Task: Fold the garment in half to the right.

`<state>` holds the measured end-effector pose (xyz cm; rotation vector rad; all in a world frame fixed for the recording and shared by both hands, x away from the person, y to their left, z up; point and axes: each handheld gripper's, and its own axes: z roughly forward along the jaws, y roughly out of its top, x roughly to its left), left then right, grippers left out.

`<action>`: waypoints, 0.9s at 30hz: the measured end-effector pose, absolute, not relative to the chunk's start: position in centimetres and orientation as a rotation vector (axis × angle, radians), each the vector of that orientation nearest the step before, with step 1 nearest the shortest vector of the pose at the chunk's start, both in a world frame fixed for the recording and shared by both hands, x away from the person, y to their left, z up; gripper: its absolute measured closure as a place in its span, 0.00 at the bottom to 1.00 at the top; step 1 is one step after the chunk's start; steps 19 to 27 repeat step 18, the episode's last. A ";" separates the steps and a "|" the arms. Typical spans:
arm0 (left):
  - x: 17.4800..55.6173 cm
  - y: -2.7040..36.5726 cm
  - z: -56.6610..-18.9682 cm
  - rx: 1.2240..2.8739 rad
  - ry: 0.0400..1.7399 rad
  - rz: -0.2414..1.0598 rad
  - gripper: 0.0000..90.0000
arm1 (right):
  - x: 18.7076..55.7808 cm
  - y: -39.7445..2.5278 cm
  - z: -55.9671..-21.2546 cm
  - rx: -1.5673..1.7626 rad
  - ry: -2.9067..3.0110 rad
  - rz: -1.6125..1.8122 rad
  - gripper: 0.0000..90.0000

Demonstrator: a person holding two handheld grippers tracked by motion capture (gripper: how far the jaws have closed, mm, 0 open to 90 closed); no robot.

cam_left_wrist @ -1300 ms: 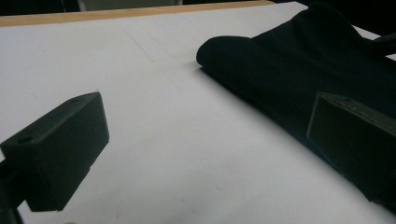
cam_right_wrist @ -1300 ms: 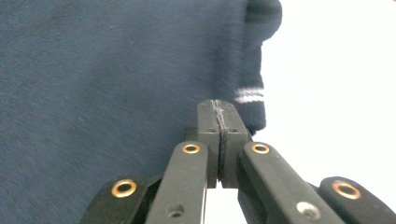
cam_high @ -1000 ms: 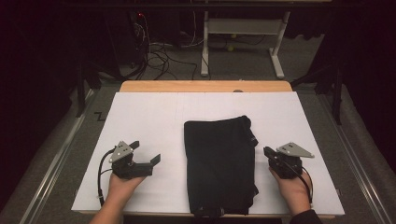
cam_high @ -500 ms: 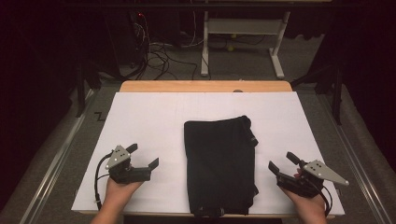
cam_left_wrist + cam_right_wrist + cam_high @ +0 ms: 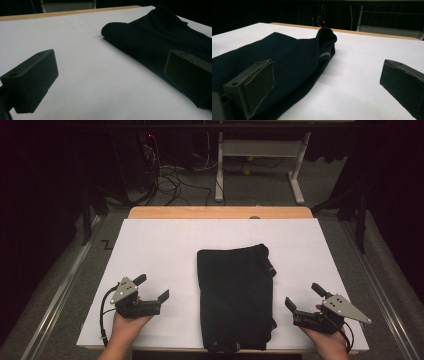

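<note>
A folded black garment [image 5: 235, 295] lies in the middle of the white table sheet [image 5: 165, 245], its near end hanging over the front edge. My left gripper [image 5: 152, 288] rests to its left near the front edge, open and empty. My right gripper [image 5: 304, 297] sits to the garment's right, also open and empty. In the left gripper view the garment [image 5: 155, 35] lies ahead and to the right, behind the right jaw, with white sheet between the jaws. In the right gripper view the garment [image 5: 287, 55] spreads behind the left jaw, its folded end raised.
A wooden table edge [image 5: 220, 212] runs along the back of the sheet. Beyond it stand a white desk frame [image 5: 260, 150] and tangled cables [image 5: 165, 175] on the dark floor. Metal rails [image 5: 55, 295] flank the table.
My right gripper has drawn back from the garment's right edge toward the front right corner. My left gripper has shifted slightly toward the front. The garment has not moved.
</note>
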<state>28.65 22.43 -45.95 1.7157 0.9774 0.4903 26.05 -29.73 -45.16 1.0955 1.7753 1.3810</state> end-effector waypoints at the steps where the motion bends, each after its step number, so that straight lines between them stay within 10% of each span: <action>1: 28.7 22.4 -46.0 1.717 0.977 0.492 0.00 | 26.1 -29.7 -45.2 1.095 1.775 1.376 0.00; 27: 29.5 22.7 -45.9 1.753 1.047 0.517 0.00 | 26.0 -29.8 -45.4 1.113 1.762 1.352 0.00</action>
